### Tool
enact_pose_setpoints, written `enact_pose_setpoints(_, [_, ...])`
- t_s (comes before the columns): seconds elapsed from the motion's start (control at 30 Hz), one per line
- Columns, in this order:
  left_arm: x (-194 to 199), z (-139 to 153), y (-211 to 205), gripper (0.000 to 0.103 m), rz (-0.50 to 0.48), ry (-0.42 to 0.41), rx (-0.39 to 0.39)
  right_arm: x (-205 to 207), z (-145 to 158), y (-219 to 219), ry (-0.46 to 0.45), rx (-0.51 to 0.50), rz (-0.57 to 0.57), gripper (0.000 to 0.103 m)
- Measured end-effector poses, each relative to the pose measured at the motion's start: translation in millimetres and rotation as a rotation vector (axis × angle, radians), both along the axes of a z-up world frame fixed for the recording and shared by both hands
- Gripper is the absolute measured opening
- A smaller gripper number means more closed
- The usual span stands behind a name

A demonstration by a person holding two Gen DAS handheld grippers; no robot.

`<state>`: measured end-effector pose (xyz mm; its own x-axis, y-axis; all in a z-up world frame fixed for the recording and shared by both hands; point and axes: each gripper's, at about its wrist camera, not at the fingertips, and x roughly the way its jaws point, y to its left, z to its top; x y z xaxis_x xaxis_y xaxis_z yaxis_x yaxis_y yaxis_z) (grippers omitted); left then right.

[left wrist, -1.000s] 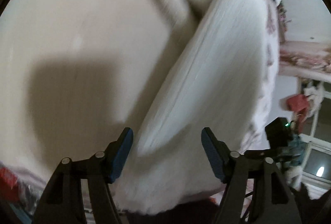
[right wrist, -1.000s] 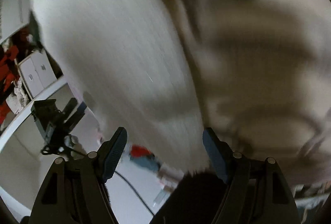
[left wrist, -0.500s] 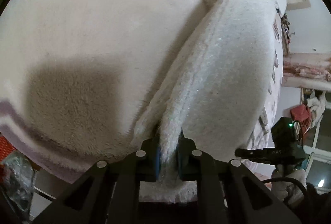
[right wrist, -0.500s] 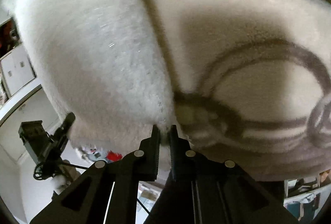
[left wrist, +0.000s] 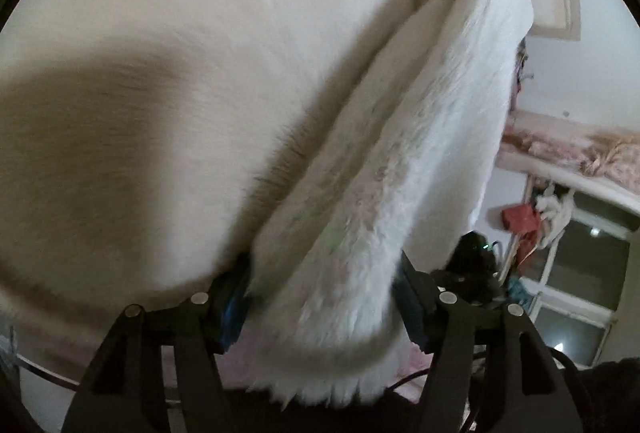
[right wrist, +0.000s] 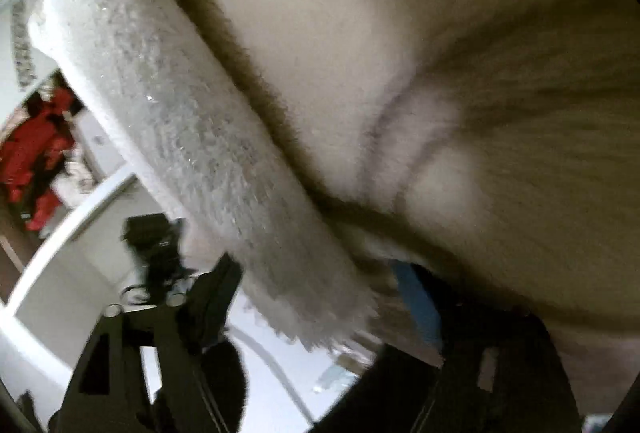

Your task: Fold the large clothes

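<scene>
The left gripper (left wrist: 320, 301) and right gripper (right wrist: 320, 305) both stand with fingers spread wide, a fold of the fluffy white garment (left wrist: 380, 173) lying loosely between each pair, the cream blanket (left wrist: 180, 113) just behind it.

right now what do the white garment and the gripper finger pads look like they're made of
White garment: seemingly plush fleece or faux fur, matte, with fuzzy pile and fraying fibres along its edge. Left gripper finger pads: blue, probably rubber or soft plastic; too blurred to be sure.
</scene>
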<state>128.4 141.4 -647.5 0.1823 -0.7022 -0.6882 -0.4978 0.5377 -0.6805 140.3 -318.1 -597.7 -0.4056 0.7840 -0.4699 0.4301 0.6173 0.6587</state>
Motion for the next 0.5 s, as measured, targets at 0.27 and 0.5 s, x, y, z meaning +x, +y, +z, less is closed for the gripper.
enact_pose_setpoints(0.27, [-9.3,48.5,-14.6,0.023,-0.059,-0.059,0.196,-12.4,14.3,35.5,-0.052,0.019,0.030,0.045])
enact_pose_setpoints(0.5, [3.6,117.8,-20.4,0.014,0.007,-0.106,0.159,-14.8,74.7,30.5,-0.028,0.102,-0.096,0.024])
